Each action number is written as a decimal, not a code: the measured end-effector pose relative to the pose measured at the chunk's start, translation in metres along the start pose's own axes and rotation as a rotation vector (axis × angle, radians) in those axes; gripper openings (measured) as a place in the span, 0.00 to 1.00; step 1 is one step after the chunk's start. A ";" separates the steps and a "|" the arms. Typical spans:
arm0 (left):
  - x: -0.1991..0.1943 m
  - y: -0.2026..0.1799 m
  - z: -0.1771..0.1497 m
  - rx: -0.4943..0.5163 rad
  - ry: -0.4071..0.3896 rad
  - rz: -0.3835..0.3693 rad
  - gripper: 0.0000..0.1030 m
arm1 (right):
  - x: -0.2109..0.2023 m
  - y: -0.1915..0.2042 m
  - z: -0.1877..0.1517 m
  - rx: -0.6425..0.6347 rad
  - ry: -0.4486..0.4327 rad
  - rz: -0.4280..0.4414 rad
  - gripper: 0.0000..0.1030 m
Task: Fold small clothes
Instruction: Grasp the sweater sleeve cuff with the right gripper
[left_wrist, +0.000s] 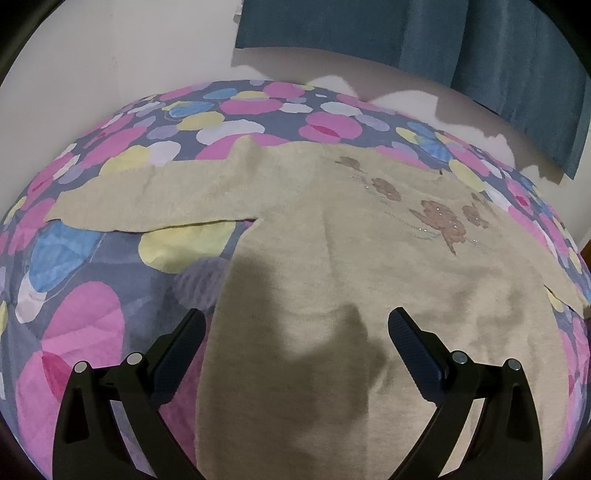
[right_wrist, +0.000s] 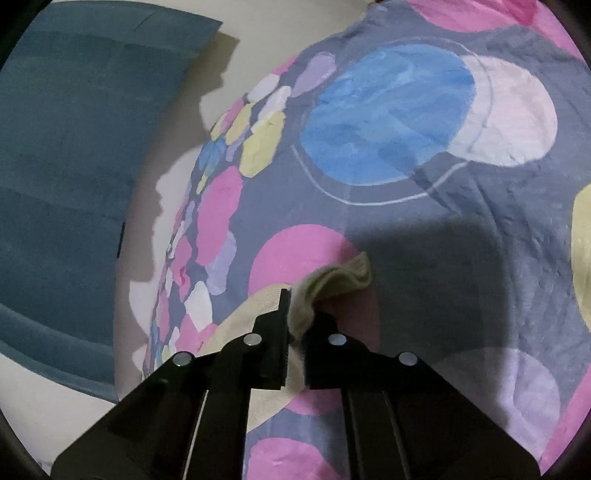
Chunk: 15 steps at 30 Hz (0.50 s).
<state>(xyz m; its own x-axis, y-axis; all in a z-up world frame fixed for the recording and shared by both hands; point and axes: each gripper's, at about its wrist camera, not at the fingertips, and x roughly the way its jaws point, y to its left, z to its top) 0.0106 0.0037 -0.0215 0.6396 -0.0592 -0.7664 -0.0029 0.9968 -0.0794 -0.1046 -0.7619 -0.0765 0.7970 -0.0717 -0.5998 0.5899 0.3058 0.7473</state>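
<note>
A small beige knit sweater (left_wrist: 332, 236) with brown flower embroidery lies flat on a bedspread with coloured circles (left_wrist: 85, 266). One sleeve (left_wrist: 147, 199) stretches out to the left. My left gripper (left_wrist: 295, 325) is open and hovers over the sweater's lower body, holding nothing. My right gripper (right_wrist: 301, 310) is shut on the cuff end of the sweater's other sleeve (right_wrist: 332, 282), and the beige fabric bunches between the fingers just above the bedspread (right_wrist: 443, 258).
A white wall (left_wrist: 110, 55) and a dark teal curtain (left_wrist: 461, 40) stand behind the bed. In the right wrist view the curtain (right_wrist: 66, 147) hangs past the bed's edge at left.
</note>
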 end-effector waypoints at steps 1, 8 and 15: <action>0.000 -0.001 -0.001 0.003 0.002 -0.005 0.96 | -0.002 0.005 -0.001 -0.015 -0.004 0.000 0.04; 0.002 -0.002 -0.002 0.000 0.014 -0.013 0.96 | -0.014 0.049 -0.017 -0.107 0.002 0.081 0.04; -0.002 -0.002 -0.002 -0.002 0.015 -0.023 0.96 | -0.017 0.128 -0.057 -0.262 0.046 0.153 0.04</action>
<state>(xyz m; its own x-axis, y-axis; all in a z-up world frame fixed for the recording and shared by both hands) 0.0074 0.0015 -0.0212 0.6283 -0.0827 -0.7736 0.0101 0.9951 -0.0983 -0.0500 -0.6672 0.0132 0.8636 0.0355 -0.5029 0.4053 0.5445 0.7343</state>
